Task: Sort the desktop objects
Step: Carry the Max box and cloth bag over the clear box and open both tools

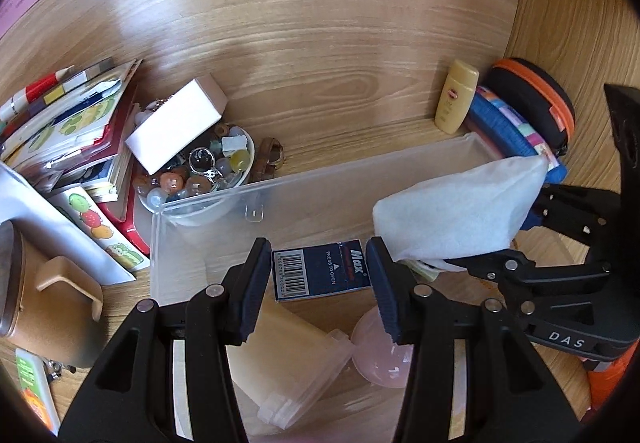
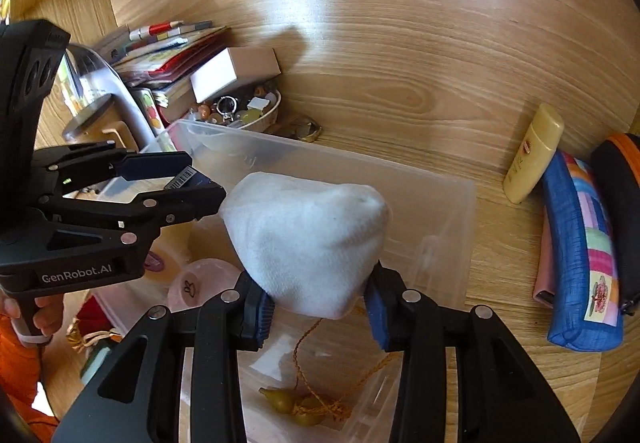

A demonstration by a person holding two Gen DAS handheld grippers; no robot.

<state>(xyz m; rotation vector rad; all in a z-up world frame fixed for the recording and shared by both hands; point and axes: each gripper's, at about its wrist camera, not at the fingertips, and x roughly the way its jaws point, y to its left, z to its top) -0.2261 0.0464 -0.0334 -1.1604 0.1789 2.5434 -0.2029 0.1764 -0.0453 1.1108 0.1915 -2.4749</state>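
Note:
A clear plastic storage box [image 1: 320, 171] stands on the wooden desk; it also shows in the right wrist view [image 2: 440, 179]. My right gripper [image 2: 318, 307] is shut on a white cloth pouch [image 2: 308, 235] and holds it above the box; the pouch also shows in the left wrist view [image 1: 456, 211]. My left gripper [image 1: 319, 279] is open above the box, over a dark blue Max staple box [image 1: 322, 269] lying inside. A pink round case [image 1: 380, 355] and a beige plastic holder [image 1: 288, 359] also lie in the box.
A bowl of beads [image 1: 200, 171], a white box [image 1: 176, 123], stacked booklets [image 1: 72, 123] and a brown mug [image 1: 48, 303] crowd the left. A yellow bottle [image 2: 532, 155], blue pencil case [image 2: 580, 251] and black-orange case [image 2: 620, 203] stand right. An olive pendant on cord [image 2: 304, 407] lies below the pouch.

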